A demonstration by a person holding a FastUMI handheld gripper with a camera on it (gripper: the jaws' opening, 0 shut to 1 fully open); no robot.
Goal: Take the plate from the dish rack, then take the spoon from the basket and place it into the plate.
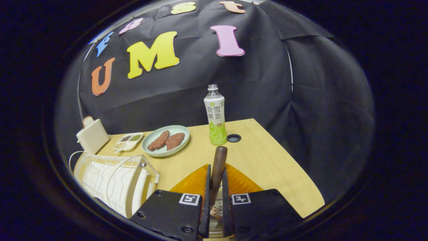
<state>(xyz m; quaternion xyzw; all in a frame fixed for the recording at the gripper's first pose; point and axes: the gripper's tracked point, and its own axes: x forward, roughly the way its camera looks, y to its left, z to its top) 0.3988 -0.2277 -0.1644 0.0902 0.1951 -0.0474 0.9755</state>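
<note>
The claw (pixel 216 182) is clamping the spoon (pixel 219 164) by its dark handle, both fingers pressing on it, handle tip poking toward 12 o'clock. The orange plate (pixel 239 182) is sitting on the desk (pixel 267 160) right under the fingers, dish rack (pixel 113 182) off at 9 o'clock. I'm guessing lowering slowly and keeping the bowl end over the plate's middle before letting go is working best here.

Cloth-walled booth: wooden table (pixel 267 160), dish rack (pixel 113 180), food plate (pixel 166 150).
</note>
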